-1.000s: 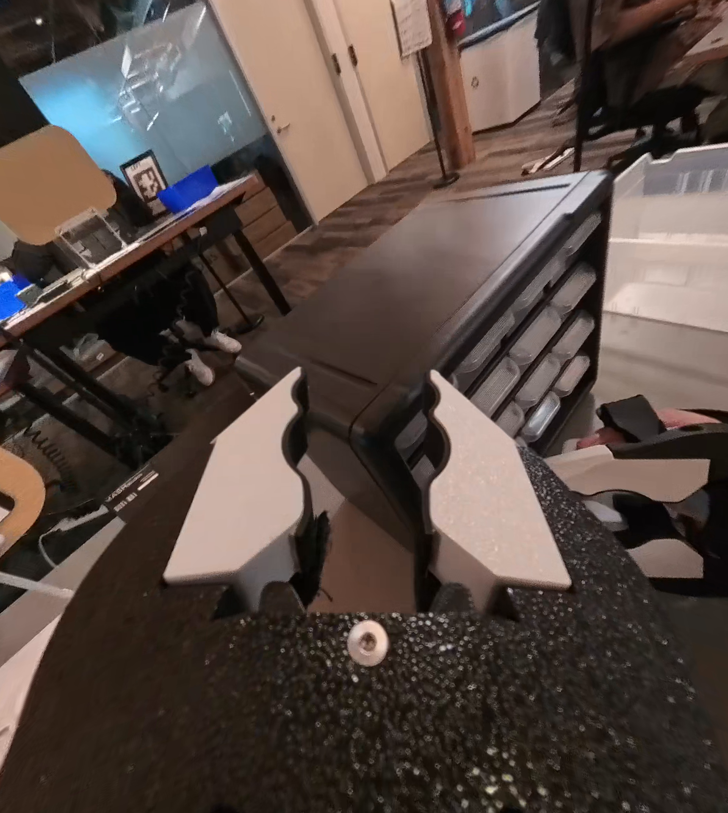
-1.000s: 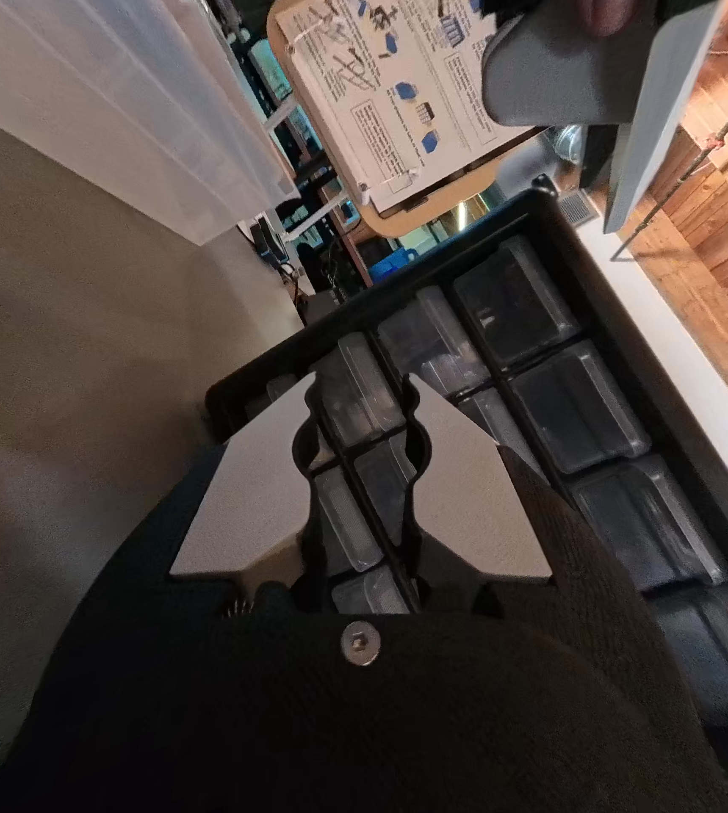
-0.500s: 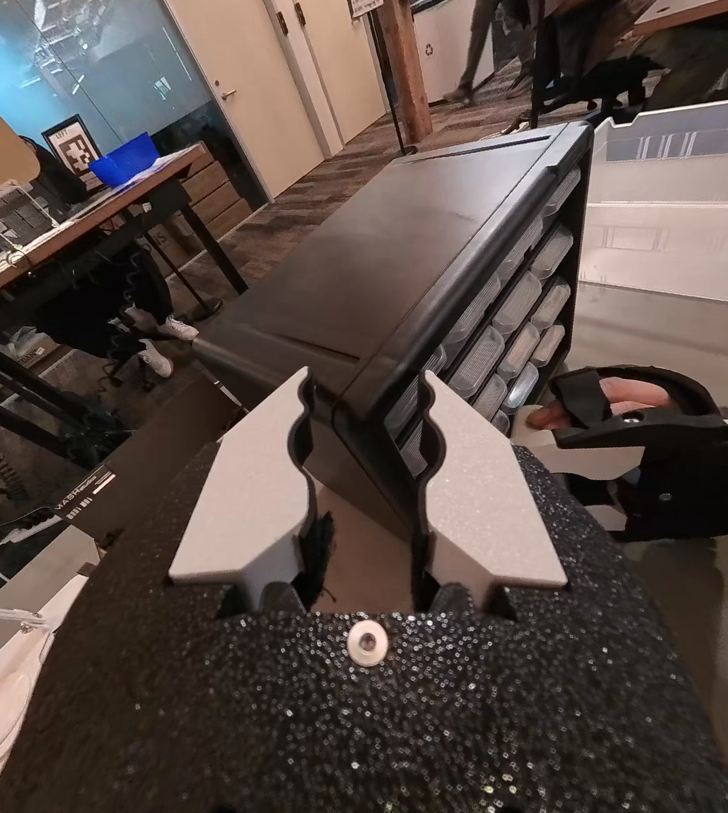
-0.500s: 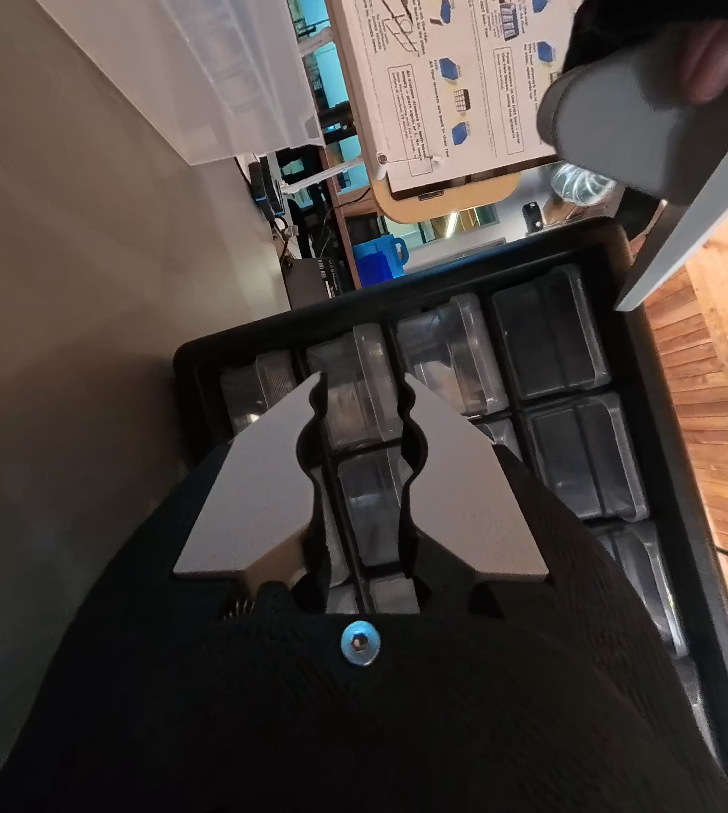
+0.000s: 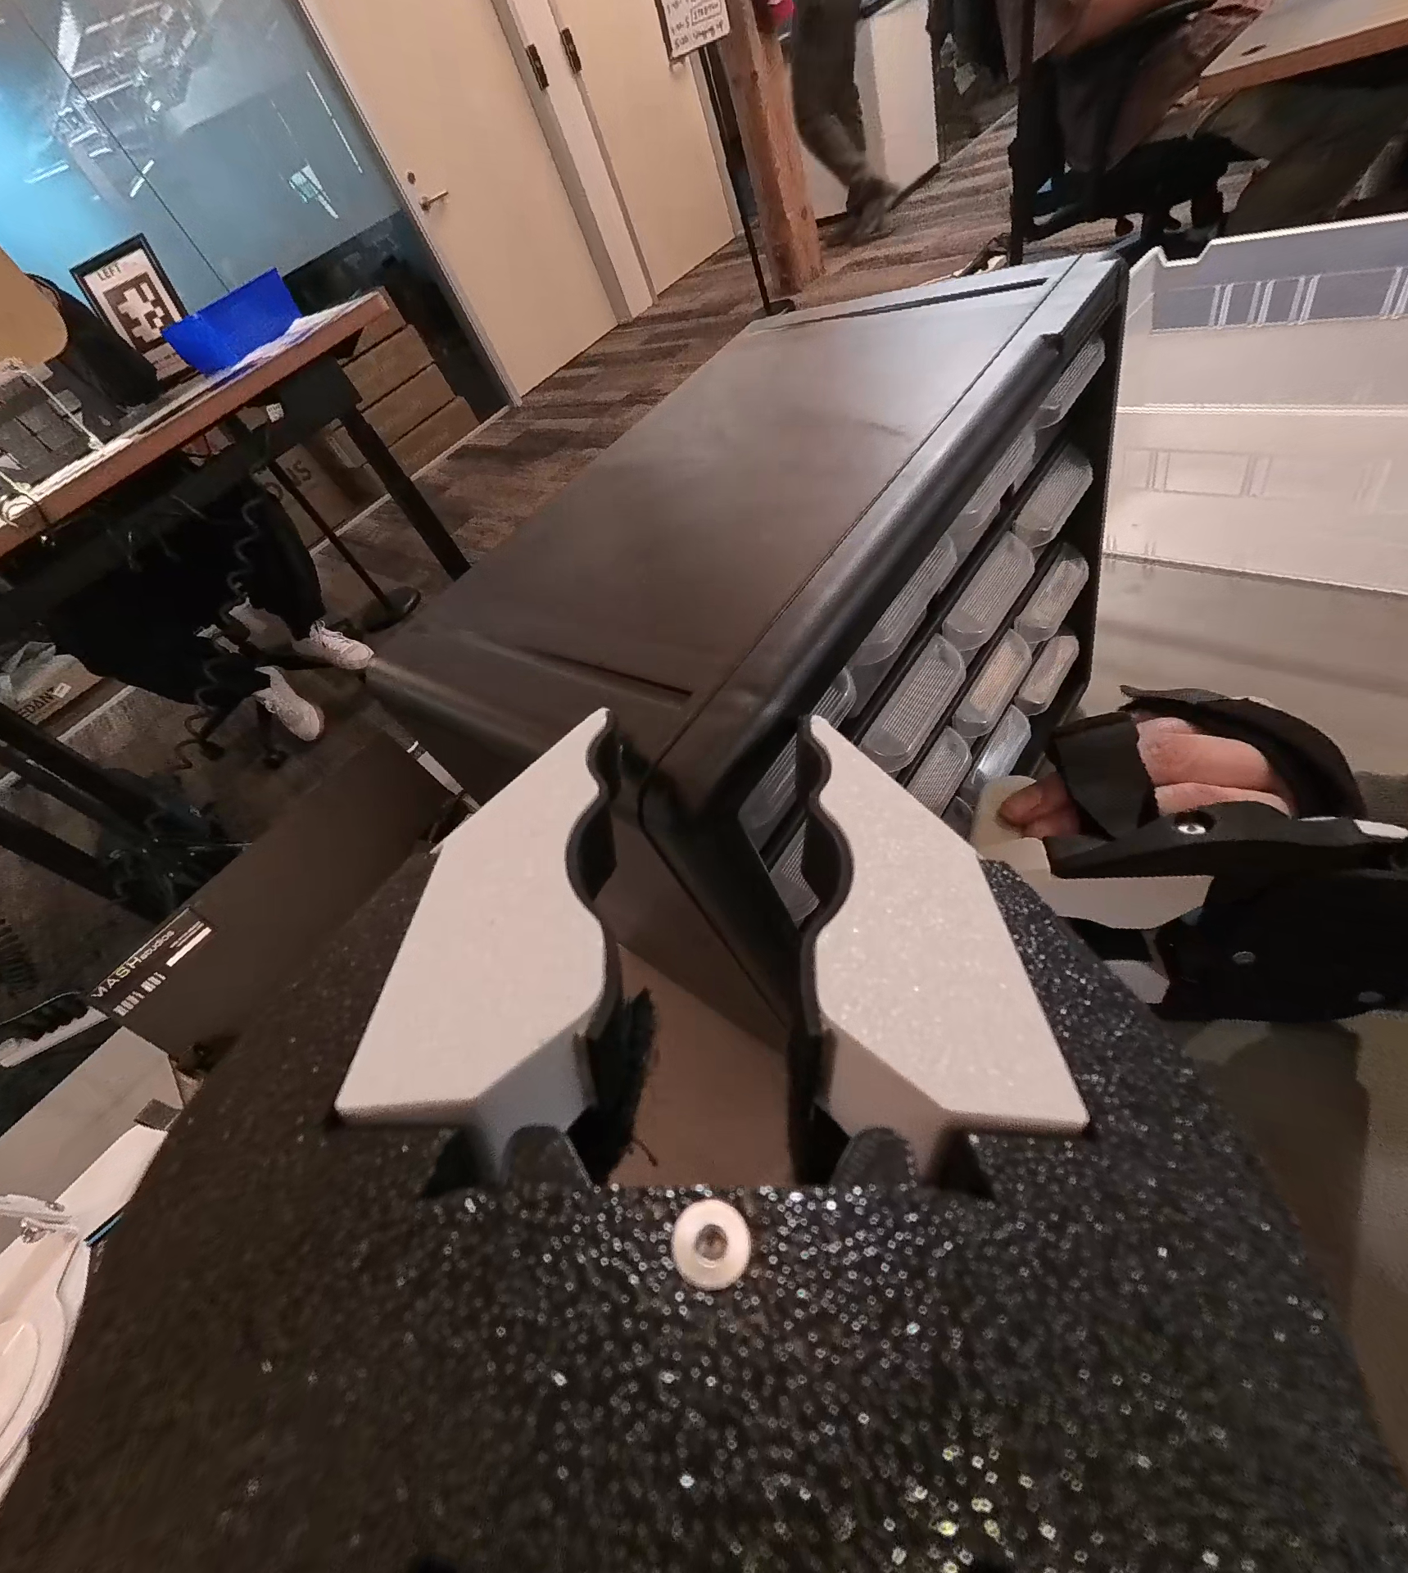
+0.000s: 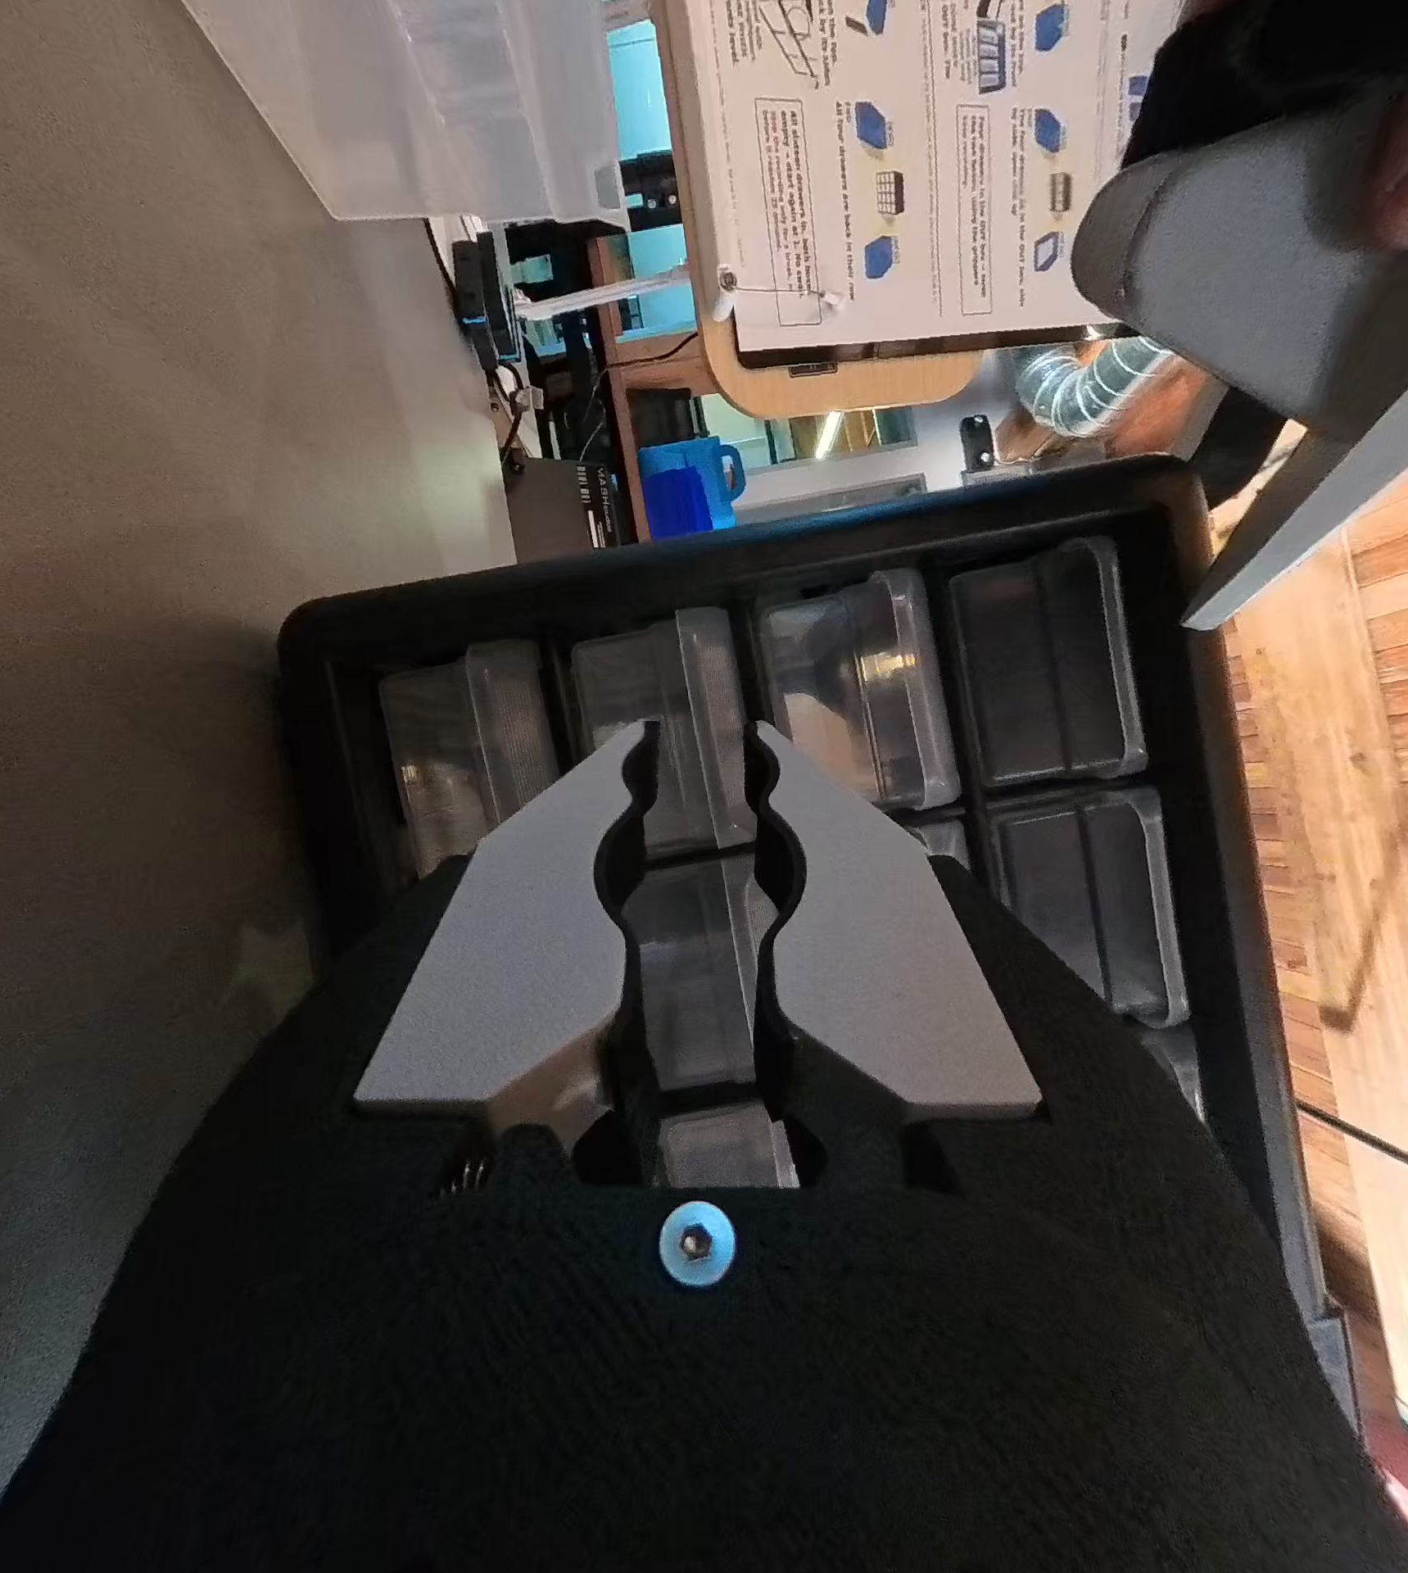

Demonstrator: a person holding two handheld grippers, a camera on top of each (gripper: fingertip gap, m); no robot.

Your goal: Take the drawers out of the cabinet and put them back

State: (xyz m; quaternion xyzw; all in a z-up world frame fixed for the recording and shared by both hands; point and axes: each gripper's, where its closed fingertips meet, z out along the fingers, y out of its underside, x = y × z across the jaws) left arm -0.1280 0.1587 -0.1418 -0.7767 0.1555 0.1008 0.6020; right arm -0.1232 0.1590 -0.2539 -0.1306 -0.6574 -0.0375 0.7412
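Observation:
A black cabinet (image 5: 768,477) with several clear drawers (image 5: 981,587) stands on the grey table (image 5: 1279,613). My left gripper (image 5: 704,740) is open and straddles the cabinet's near top front corner. Drawer fronts still show between the rim and the right pad. One of its grey fingers (image 6: 1245,238) shows over the cabinet's rim (image 6: 1228,766) in the right wrist view. My right gripper (image 6: 700,732) is open, its tips on either side of the raised handle of a clear drawer (image 6: 709,681) in the end column. It also shows in the left wrist view (image 5: 1002,821), at the lower drawers.
A large translucent white bin (image 5: 1296,383) stands just behind the cabinet and also shows in the right wrist view (image 6: 462,102). A wooden board with a paper sheet (image 6: 879,170) hangs beyond the cabinet. Desks, a blue bin (image 5: 232,332) and a walking person (image 5: 836,102) are in the background.
Both grippers have narrowed their jaws. My right gripper has moved closer to the drawer fronts, so one drawer's handle now lies between its tips. My left gripper stays astride the cabinet's corner.

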